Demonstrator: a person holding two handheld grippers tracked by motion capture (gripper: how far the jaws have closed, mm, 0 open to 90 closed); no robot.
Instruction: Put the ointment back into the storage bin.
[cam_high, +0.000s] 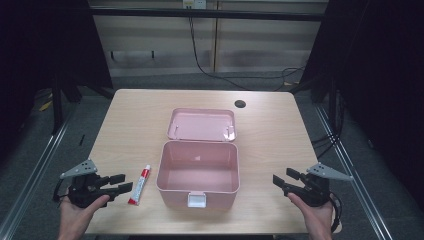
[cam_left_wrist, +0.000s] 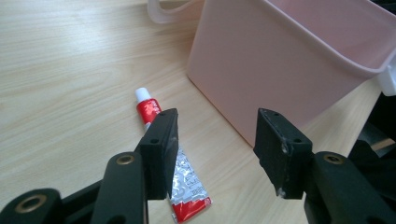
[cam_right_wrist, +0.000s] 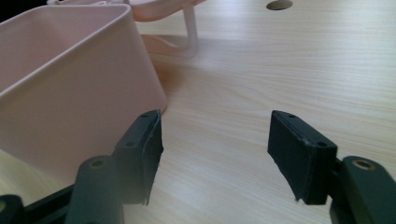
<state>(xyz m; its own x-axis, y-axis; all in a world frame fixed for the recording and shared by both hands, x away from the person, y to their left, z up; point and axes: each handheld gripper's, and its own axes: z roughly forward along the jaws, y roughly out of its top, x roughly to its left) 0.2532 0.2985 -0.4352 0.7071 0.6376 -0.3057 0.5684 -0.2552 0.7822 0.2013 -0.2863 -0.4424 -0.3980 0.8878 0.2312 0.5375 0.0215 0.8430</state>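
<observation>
A pink plastic box (cam_high: 197, 172) stands open in the middle of the wooden table, its lid (cam_high: 201, 124) folded flat behind it and a white latch (cam_high: 196, 200) at its front. A red and white tube (cam_high: 139, 185) lies just left of the box, cap pointing away from me. My left gripper (cam_high: 119, 184) rests at the table's near left, open, its tips close to the tube. In the left gripper view the tube (cam_left_wrist: 175, 163) lies partly behind the left jaw, beside the box wall (cam_left_wrist: 280, 60). My right gripper (cam_high: 285, 181) sits open at the near right, empty, with the box (cam_right_wrist: 65, 88) on its left.
A round cable hole (cam_high: 240, 104) sits near the table's far right edge. Dark curtains and frame rails flank the table, and cables hang along the back wall. Bare tabletop (cam_right_wrist: 280, 70) stretches between the right gripper and the box.
</observation>
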